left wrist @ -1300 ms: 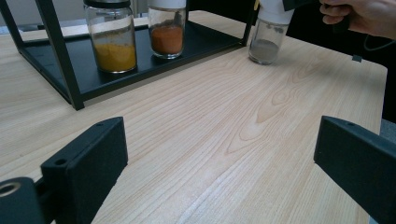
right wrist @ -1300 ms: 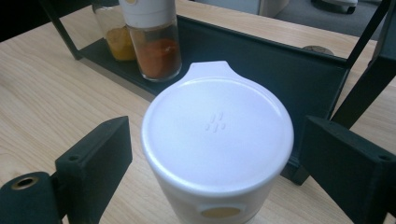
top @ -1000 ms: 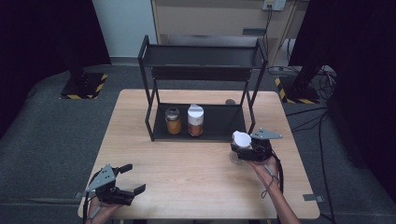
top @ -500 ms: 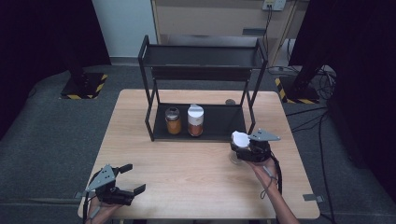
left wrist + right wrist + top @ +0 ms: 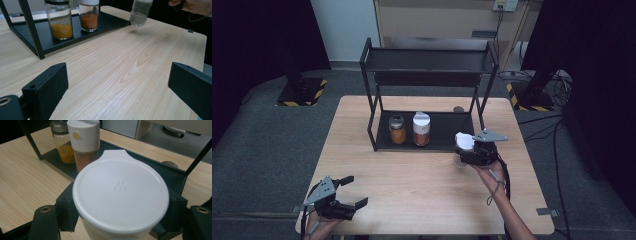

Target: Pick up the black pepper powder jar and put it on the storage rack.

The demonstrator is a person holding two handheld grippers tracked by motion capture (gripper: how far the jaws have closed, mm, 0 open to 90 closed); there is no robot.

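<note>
The white-lidded jar [image 5: 120, 195] sits clamped between the jaws of the right tongs [image 5: 474, 150], which have just closed onto its sides below the lid. It hangs just off the worktop [image 5: 422, 195], near the right edge and just in front of the right end of the black rack [image 5: 432, 75]. On the rack's bottom shelf stand a yellow spice jar [image 5: 397, 129] and an orange spice jar [image 5: 421, 129]. The left tongs [image 5: 343, 195] rest near the worktop's front left corner, jaws spread wide, holding nothing.
</note>
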